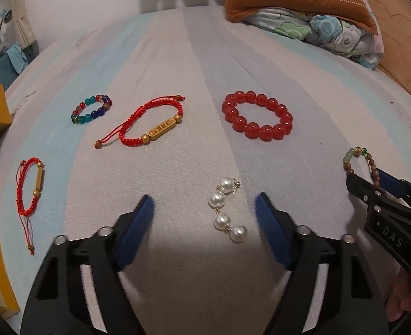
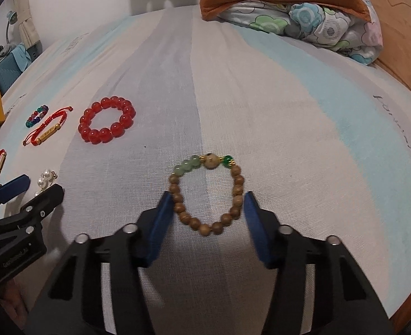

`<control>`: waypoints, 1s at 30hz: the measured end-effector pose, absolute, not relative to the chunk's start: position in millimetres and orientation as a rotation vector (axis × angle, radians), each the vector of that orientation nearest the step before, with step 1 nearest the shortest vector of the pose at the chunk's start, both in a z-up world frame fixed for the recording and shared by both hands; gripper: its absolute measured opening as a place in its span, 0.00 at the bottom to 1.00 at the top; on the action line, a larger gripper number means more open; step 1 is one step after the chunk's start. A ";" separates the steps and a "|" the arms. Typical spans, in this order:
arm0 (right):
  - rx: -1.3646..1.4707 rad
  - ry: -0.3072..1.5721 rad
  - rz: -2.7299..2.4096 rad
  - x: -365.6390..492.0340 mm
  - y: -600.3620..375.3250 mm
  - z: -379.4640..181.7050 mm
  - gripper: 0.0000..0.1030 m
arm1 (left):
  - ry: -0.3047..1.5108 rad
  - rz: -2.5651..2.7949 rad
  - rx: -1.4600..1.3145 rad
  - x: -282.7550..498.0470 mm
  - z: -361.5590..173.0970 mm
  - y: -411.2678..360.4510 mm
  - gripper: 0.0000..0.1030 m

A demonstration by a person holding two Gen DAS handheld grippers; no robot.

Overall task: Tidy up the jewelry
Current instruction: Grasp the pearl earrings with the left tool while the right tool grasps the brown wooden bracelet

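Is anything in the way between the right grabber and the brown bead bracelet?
No. The right gripper is open, and the wooden bead bracelet lies flat on the bedsheet between its fingers. Nothing visible sits between them.

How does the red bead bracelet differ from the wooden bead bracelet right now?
The red bead bracelet has big glossy beads of one colour; the wooden bead bracelet has smaller brown beads plus a few green ones. The red one lies apart from both grippers; the wooden one sits between the right gripper's open jaws. Both lie flat on the bed.
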State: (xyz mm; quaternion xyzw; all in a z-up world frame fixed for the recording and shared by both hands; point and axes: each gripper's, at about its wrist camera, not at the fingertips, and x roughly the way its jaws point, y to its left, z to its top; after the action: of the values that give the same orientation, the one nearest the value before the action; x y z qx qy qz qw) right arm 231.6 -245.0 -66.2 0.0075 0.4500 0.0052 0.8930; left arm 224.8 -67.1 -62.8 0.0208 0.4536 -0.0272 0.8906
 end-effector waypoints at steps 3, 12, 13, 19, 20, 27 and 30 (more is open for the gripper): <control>0.019 0.931 0.013 230.3 -245.8 -64.6 0.26 | 0.948 -0.063 0.028 221.5 -61.4 -64.0 0.54; 0.033 0.927 0.022 226.5 -247.9 -62.6 0.07 | 0.978 -0.092 0.011 214.3 -59.3 -62.3 0.10; 0.034 0.927 0.023 226.1 -248.0 -62.5 0.07 | 0.978 -0.092 0.009 214.2 -59.1 -61.8 0.10; 0.058 0.923 0.027 224.8 -251.7 -58.3 0.07 | 0.975 -0.087 0.015 210.6 -56.0 -64.2 0.10; 0.060 0.922 0.026 224.5 -252.1 -57.3 0.07 | 0.975 -0.089 0.015 210.3 -55.5 -64.0 0.10; 0.070 0.908 0.028 220.4 -252.2 -46.1 0.07 | 0.980 -0.108 0.007 205.7 -49.5 -65.9 0.10; 0.068 0.901 0.026 218.0 -251.5 -40.0 0.07 | 0.972 -0.109 0.012 203.6 -44.9 -67.1 0.10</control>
State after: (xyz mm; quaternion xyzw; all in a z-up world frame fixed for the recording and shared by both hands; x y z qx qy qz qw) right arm 218.0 -251.5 -40.0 0.0327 0.4352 0.0127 0.8996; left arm 203.6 -67.1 -44.9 0.0059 0.4667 -0.0524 0.8828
